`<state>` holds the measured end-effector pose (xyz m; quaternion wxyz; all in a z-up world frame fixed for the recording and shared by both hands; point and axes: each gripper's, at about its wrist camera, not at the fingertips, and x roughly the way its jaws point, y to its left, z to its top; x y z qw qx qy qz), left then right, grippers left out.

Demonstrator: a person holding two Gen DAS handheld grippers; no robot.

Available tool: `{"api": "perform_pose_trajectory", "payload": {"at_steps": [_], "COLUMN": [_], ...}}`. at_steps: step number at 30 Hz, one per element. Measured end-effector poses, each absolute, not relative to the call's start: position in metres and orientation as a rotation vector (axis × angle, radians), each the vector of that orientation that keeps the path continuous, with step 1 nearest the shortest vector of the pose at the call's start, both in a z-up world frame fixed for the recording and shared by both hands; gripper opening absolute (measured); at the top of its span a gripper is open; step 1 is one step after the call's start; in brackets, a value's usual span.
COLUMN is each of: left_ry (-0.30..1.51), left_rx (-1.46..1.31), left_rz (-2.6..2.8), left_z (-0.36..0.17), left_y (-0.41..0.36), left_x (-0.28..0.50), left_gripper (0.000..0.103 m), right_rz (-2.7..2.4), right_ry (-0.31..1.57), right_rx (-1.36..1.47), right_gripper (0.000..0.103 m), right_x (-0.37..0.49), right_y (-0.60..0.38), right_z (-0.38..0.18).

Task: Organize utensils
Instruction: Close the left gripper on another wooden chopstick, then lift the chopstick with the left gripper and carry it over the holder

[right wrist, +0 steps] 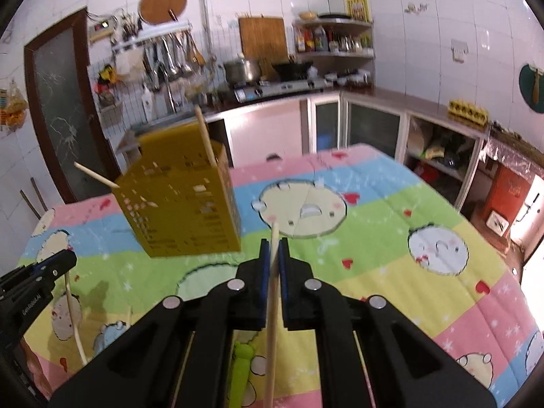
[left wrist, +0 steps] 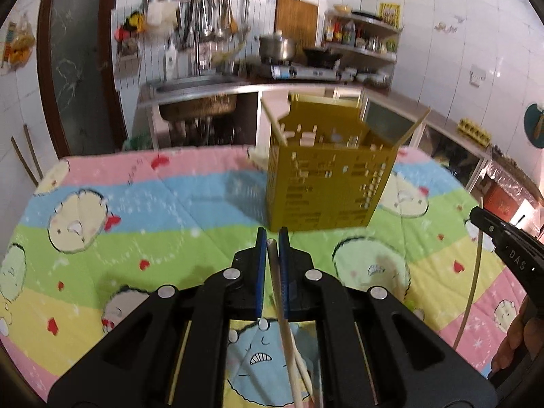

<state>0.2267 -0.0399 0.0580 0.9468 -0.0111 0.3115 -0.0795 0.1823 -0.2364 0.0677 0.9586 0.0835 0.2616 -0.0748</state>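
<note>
Right now I am gripping one thin chopstick (right wrist: 272,292) in my right gripper (right wrist: 273,248) and a second stick (left wrist: 277,282) in my left gripper (left wrist: 272,238), each clenched near its upper end. Both are looking light, stiff and smooth, so likely to pivot or slip. Ahead, the yellow caddy (left wrist: 323,183) is standing on the cloth (left wrist: 136,204), already holding chopsticks.

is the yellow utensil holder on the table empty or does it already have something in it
Not empty. In the right wrist view, two wooden chopsticks stick out of the yellow holder, which stands on the table.
</note>
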Motion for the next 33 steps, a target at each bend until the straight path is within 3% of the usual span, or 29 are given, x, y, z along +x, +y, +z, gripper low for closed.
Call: {"api": "perform_pose_trajectory", "payload": {"at_steps": [16,33], "left_ry": [0.373,0.293], "left_rx": [-0.001,-0.042], "left_rz": [-0.165,-0.14], "left_z": [0.104,0.131], "left_y": [-0.029,-0.017], "left_x": [0.175,0.19], "left_gripper": [0.005,0.005], "right_rz": [-0.106,-0.065], "right_ry": [0.274,0.192], "right_rx": [0.102,0.057], "right_gripper": [0.006,0.006], "right_x": [0.13,0.141], "right_y": [-0.218,-0.205], "right_z": [0.107,0.136]}}
